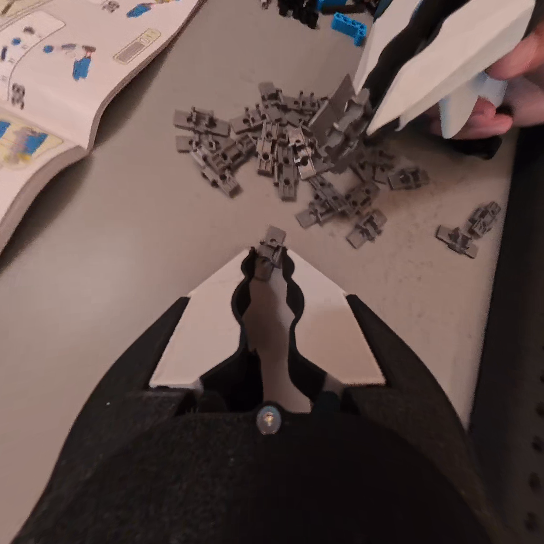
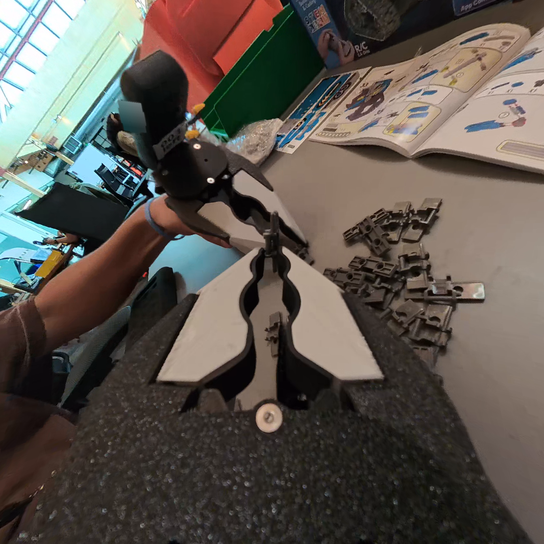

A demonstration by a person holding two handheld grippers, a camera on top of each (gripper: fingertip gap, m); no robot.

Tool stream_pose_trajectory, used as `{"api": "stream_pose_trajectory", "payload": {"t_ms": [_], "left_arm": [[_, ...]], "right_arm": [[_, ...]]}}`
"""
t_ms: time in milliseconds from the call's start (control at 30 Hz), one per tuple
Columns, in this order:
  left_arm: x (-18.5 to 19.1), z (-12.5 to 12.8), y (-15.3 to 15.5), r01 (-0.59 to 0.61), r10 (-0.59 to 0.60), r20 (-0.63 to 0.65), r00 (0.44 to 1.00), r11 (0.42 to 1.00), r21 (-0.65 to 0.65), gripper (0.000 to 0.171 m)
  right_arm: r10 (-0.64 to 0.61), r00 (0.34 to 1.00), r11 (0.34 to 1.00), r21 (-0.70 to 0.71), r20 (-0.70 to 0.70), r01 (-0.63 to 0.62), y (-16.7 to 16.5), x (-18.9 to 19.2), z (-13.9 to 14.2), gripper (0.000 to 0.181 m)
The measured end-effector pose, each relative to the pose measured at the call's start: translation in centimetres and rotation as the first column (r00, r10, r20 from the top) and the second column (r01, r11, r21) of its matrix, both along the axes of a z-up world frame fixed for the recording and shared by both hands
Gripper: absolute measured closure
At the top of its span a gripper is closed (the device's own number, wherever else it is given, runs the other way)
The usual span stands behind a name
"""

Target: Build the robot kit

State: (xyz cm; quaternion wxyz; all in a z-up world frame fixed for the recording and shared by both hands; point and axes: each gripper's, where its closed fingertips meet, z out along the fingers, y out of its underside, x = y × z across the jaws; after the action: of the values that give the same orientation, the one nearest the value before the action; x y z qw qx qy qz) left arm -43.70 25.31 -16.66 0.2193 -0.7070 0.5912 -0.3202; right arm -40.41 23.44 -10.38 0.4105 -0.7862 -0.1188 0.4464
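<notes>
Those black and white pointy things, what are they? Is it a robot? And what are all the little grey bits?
No robot here. A person holds two hand tools, each called a gripper, with a camera on each looking along its two fingers. One picture comes from the left gripper, the other from the right gripper. Each is shut on a small grey track link, a building-toy piece. More of them lie in a pile of grey links on the grey table. An open instruction booklet lies beside it, and a blue toy beam farther back.
</notes>
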Motion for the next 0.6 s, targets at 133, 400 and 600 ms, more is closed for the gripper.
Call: {"api": "stream_pose_trajectory", "payload": {"t_ms": [133, 400, 600], "left_arm": [[-4.9, 0.3, -1.1, -0.222, 0.222, -0.034, 0.974, 0.975, -0.009, 0.154], [-14.0, 0.9, -2.5, -0.559, 0.557, -0.046, 0.829, 0.827, -0.06, 0.154], [-12.8, 1.6, -3.1, -0.531, 0.528, -0.063, 0.847, 0.846, -0.043, 0.154]], "right_arm": [[0.193, 0.975, 0.974, -0.143, 0.113, -0.176, -3.0, -3.3, -2.3, 0.173], [0.394, 0.856, 0.898, -0.34, 0.336, -0.28, -4.9, -8.0, -6.1, 0.164], [0.516, 0.691, 0.841, -0.144, 0.506, -0.522, -6.3, -6.6, -4.4, 0.147]]}}
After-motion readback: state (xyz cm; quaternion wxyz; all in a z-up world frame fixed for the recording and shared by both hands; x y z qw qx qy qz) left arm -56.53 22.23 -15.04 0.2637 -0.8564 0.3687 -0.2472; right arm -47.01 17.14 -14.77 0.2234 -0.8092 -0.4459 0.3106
